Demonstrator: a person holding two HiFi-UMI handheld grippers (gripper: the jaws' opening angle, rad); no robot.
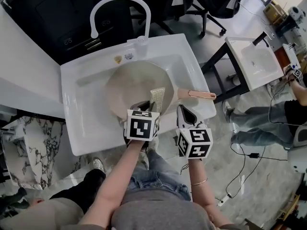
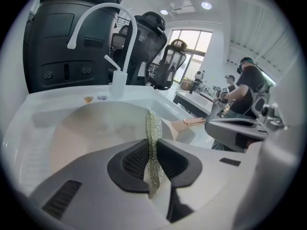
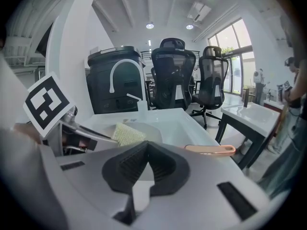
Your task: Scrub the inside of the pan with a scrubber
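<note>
Left gripper [image 2: 152, 153] has its jaws clamped on the scrubber [image 2: 154, 126], a thin, glittery, pale-green pad held edge-on so that it stands upright between the dark ribbed pads and sticks out past their tips. From the head view, that gripper reaches in over the near rim of the pan [image 1: 128, 86]. The scrubber sits over the pan's inner surface on its right side, close to where the handle joins; whether the pad actually touches the pan is not clear from any view. The pan is beige inside and lies flat in the basin of the white sink [image 1: 76, 128]. Its rose-gold handle [image 1: 200, 95] points right, over the sink's right edge. The right gripper [image 3: 147, 158] holds nothing: its two jaws are pressed together with no gap, tips meeting in a point. It hovers over the front right corner of the sink, just on the near side of the handle and apart from it, beside the left gripper. A white arched faucet [image 1: 120, 1] rises at the back of the sink, with a dark cabinet [image 1: 53, 18] behind it. Black office chairs [image 3: 173, 78] stand beyond, and a second white sink table [image 1: 253, 56] stands off to the right.
</note>
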